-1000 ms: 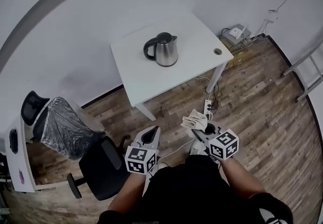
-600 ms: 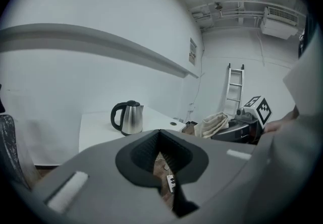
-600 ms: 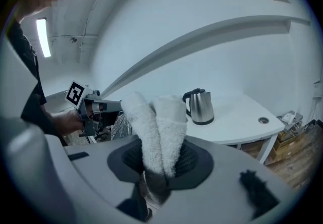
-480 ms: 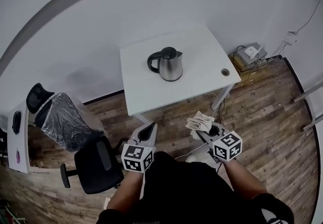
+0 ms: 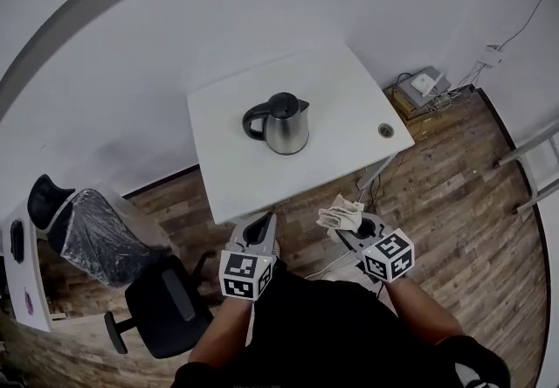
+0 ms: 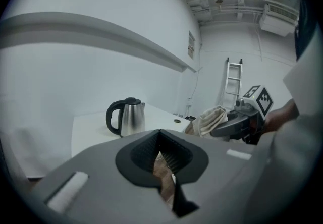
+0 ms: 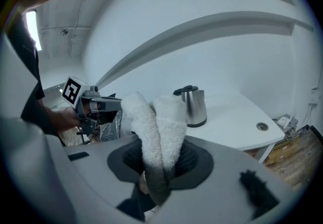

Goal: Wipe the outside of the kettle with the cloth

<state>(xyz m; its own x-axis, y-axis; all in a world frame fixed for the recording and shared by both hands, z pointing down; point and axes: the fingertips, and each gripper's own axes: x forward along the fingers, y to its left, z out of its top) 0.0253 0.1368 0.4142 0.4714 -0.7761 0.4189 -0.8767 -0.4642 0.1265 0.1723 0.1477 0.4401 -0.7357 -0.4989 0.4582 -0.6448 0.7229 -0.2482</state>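
Holding folded cream terry cloth [image 5: 340, 212] clamped in my right gripper [image 5: 352, 224] | left gripper [image 5: 259, 234] closed, empty | steel kettle with black handle [image 5: 281, 124] upright mid white square table [image 5: 349, 85], well ahead | risk: a one-sided wipe could shove the unbraced kettle; the cloth's loose fold could slip out.

I watch from three cameras, all well back from the surface [image 5: 231, 181].
Head view looks steeply down; left gripper view and right gripper view look level, forward. All share the kettle [image 5: 281, 124].
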